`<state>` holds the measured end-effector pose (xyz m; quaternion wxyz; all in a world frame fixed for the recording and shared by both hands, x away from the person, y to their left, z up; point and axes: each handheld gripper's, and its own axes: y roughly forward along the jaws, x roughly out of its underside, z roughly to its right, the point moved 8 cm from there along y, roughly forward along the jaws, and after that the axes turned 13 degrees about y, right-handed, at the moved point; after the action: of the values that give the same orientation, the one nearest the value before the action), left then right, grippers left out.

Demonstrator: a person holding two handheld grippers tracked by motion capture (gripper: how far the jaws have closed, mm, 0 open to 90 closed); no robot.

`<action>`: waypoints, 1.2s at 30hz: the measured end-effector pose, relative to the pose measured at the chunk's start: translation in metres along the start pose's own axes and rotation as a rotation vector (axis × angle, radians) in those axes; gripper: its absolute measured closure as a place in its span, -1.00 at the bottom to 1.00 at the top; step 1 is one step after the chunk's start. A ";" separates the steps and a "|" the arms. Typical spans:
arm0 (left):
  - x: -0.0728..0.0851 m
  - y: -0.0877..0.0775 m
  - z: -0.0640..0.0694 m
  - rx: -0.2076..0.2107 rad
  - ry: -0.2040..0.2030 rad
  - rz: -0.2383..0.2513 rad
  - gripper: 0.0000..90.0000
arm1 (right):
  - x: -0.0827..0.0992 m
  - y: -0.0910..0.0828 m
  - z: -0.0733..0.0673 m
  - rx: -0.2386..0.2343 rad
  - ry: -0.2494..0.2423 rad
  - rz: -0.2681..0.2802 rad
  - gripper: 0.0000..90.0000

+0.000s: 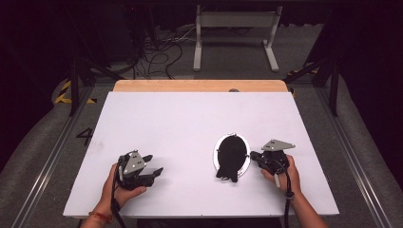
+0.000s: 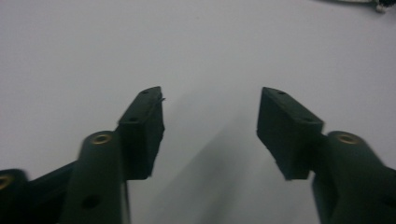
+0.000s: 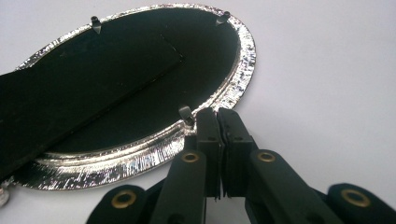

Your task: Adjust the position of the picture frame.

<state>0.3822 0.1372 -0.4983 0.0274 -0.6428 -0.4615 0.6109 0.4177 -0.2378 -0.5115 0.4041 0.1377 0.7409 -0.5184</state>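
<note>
High view is showing an oval picture frame (image 1: pixel 232 156) lying face down on the white table (image 1: pixel 190 118), right of centre, its black backing and stand flap facing up. The right gripper (image 1: pixel 253 155) is sitting at the frame's right rim with its jaws pressed together; in the right gripper view the closed tips (image 3: pixel 217 116) are resting against the silver edge beside a small turn clip (image 3: pixel 186 113), gripping nothing. The left gripper (image 1: pixel 154 164) is waiting well apart, jaws half spread and empty. The back looks unopened, so the work is seemingly just starting.
</note>
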 end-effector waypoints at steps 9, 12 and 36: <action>-0.029 0.026 -0.001 0.060 0.071 0.008 0.94 | -0.003 0.003 -0.002 -0.058 0.047 -0.019 1.00; -0.036 0.031 -0.002 0.065 0.075 0.013 1.00 | -0.004 0.006 -0.006 -0.053 0.044 -0.014 1.00; -0.062 0.081 0.042 0.154 0.108 -0.036 0.93 | -0.001 0.011 -0.043 -0.069 -0.030 -0.027 1.00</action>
<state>0.4038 0.0296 -0.5103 0.1125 -0.6625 -0.4225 0.6083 0.4053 -0.1954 -0.5123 0.4127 0.1058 0.7539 -0.5001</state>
